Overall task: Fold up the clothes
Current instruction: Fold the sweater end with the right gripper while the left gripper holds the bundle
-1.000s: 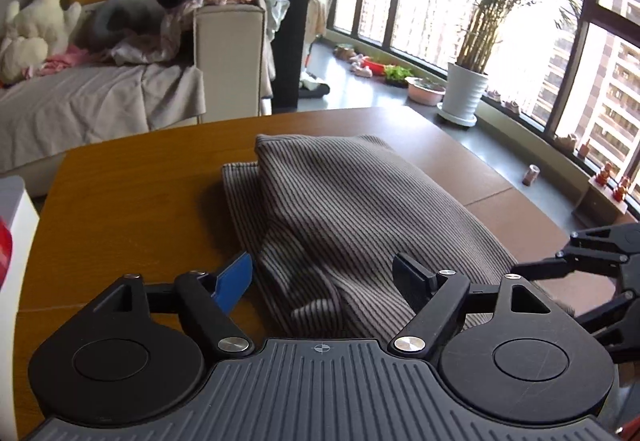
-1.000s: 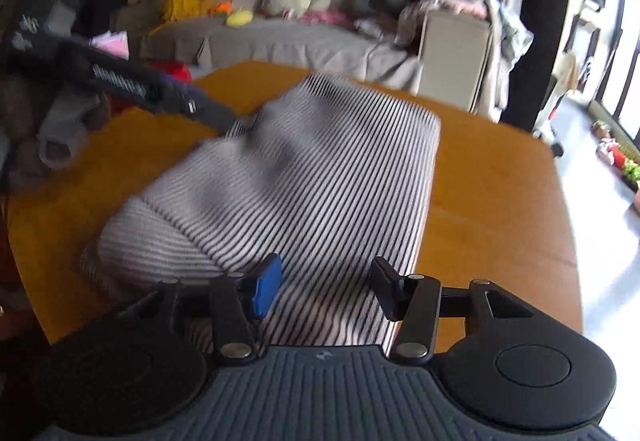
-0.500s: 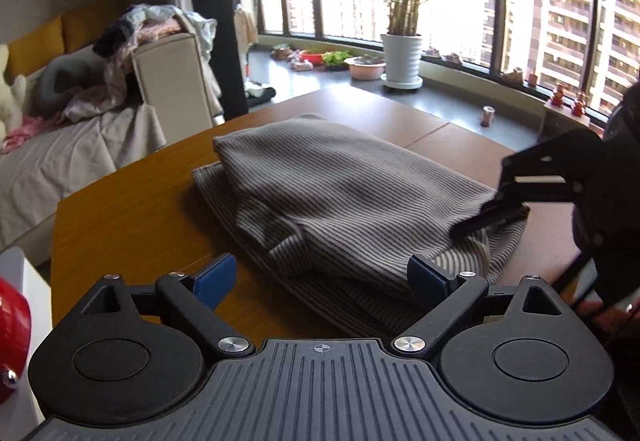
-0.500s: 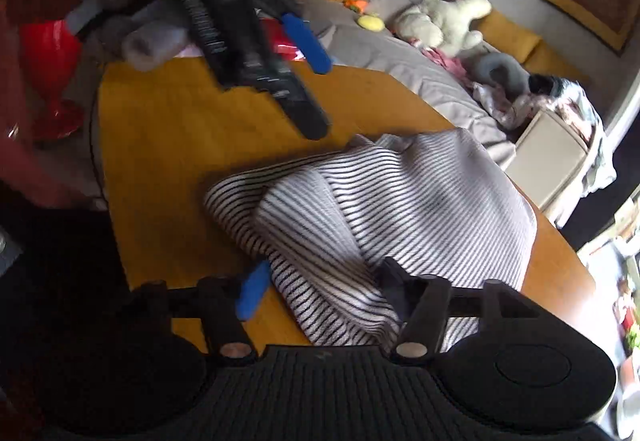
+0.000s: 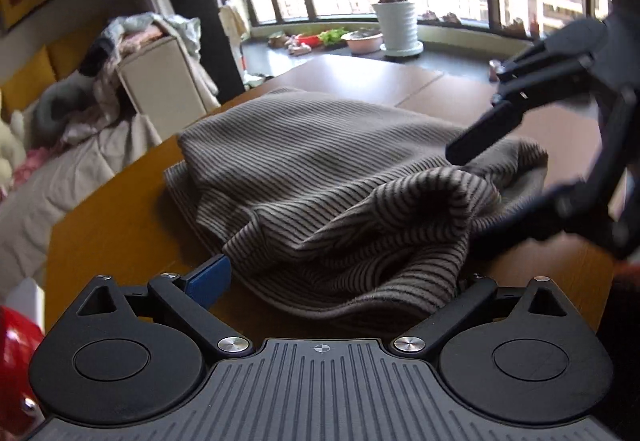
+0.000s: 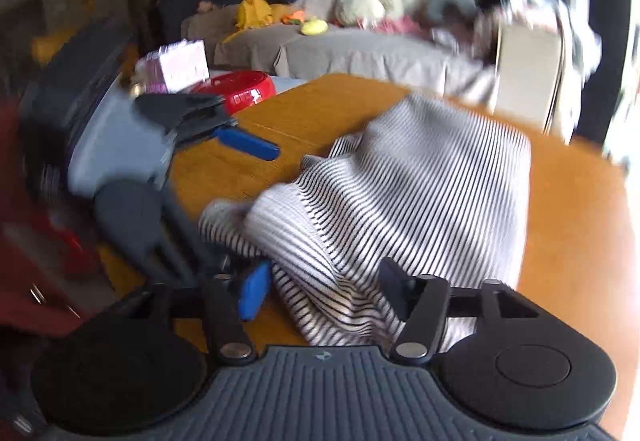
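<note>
A red bowl (image 6: pixel 244 91) of glossy, rounded make is seen at ten o'clock in the right wrist view, at the far left edge of the counter (image 6: pixel 560 233); its contents cannot be told. Beside it a pale box (image 6: pixel 176 65) with pinkish print is seen, blurred. The counter is of smooth, orange-brown wood with a seam across its far part. At its middle a striped knit garment (image 5: pixel 320 169) is laid, soft and ribbed in fine grey-brown and dark lines, folded into a thick oblong with its near end bunched and rumpled into loose folds. The left tongs (image 5: pixel 336 281) are held wide open at six o'clock of the garment, having just been opening; the blue pad (image 5: pixel 210 279) is seen clear of the cloth on the left, while the other finger is hidden behind the rumpled near edge, which lies between the two fingers without being pressed. The right tongs (image 6: pixel 320 289), also just opened further, stand apart at the garment's near corner, cloth lying between the blue pad (image 6: pixel 254 291) and the dark one, ungripped. In the left wrist view the right tongs (image 5: pixel 500 177) are seen at three o'clock, one dark finger above the cloth.
</note>
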Action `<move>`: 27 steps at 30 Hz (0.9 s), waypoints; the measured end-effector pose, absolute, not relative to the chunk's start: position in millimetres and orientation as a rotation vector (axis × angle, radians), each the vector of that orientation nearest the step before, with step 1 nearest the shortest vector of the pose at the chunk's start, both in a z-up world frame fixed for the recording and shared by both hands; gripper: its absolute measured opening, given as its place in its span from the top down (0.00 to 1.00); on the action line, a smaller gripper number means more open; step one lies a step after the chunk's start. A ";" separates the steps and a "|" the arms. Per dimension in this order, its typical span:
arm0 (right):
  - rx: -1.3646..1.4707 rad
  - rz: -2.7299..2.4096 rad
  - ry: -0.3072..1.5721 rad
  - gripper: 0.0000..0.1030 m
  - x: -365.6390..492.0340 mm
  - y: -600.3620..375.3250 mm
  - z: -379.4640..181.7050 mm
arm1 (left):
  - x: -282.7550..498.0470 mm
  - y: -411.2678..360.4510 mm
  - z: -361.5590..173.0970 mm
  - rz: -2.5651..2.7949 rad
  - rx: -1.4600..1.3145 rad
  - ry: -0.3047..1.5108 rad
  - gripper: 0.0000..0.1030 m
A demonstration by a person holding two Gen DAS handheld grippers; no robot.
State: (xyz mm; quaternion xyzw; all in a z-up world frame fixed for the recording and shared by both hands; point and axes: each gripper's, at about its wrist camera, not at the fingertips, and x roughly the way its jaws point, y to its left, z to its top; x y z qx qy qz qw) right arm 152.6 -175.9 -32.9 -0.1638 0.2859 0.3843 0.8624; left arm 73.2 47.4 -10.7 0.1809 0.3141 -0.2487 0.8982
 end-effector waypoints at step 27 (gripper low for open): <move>-0.690 0.874 0.529 0.78 173.2 -171.2 96.5 | 185.6 78.9 -23.6 -0.622 -0.020 0.764 0.34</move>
